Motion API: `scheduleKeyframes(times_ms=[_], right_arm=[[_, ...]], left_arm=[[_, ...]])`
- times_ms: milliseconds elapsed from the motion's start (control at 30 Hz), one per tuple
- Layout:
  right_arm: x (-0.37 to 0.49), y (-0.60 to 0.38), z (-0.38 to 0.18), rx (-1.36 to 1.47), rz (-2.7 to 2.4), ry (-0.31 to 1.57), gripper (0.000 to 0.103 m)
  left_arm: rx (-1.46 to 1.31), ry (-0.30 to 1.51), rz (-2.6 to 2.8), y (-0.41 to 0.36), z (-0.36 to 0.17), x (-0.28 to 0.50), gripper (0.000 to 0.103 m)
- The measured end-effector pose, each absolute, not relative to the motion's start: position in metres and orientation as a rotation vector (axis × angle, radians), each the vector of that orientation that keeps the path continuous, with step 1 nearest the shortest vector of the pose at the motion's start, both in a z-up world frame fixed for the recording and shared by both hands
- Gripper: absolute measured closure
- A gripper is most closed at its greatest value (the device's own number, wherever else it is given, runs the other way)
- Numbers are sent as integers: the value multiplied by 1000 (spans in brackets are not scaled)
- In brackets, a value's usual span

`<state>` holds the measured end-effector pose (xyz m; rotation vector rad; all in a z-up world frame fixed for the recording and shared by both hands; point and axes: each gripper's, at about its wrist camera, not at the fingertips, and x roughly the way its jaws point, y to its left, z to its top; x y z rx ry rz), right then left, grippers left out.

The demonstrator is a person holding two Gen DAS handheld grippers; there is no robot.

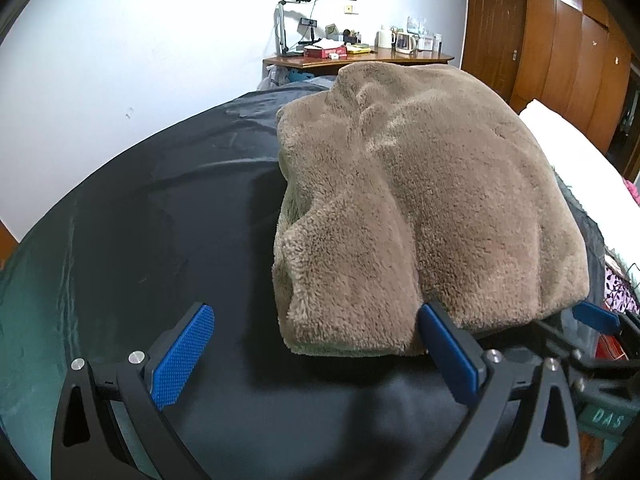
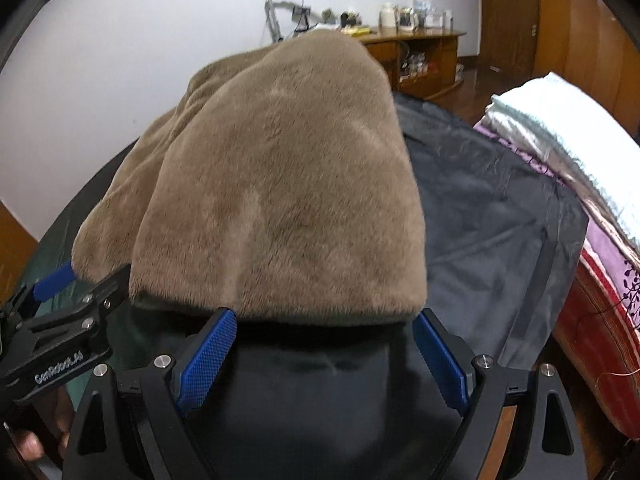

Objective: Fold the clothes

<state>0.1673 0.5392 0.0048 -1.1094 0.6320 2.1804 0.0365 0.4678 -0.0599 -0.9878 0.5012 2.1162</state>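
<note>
A dark sheet (image 1: 160,220) covers the whole work surface, and it looks black to dark green in both views. On its right side lies a grey cloth (image 2: 492,216), and beyond that, at the right edge, there is a pile of bedding (image 2: 580,168) in white, purple and red.

On the dark sheet rests the brown fleece garment (image 1: 420,200), thick and fluffy, already folded into a compact bundle with several layers visible at its left side. It lies in the middle of the sheet, right of centre in the left wrist view, and its near edge is just in front of both grippers.

The left gripper (image 1: 316,354) has its blue pads wide apart and holds nothing; its right finger is just beside the near edge of the garment, perhaps touching it, but the view is not clear enough to be sure. The right gripper (image 2: 324,354) is also spread open, with the near hem of the garment just beyond its two fingertips and nothing between them.

Far behind, against the white wall, stands a wooden desk (image 1: 360,58) with small items on top and a desk lamp (image 1: 288,24).
</note>
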Motion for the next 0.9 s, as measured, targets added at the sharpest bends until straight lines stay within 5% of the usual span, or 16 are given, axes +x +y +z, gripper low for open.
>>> scheduleKeyframes(times_ms=[333, 900], right_arm=[[157, 523, 19, -1288, 2162, 535, 11], [175, 506, 57, -1041, 2155, 410, 11]], left_arm=[[-1057, 488, 2079, 465, -53, 40, 1], [-939, 470, 2221, 453, -29, 48, 1]])
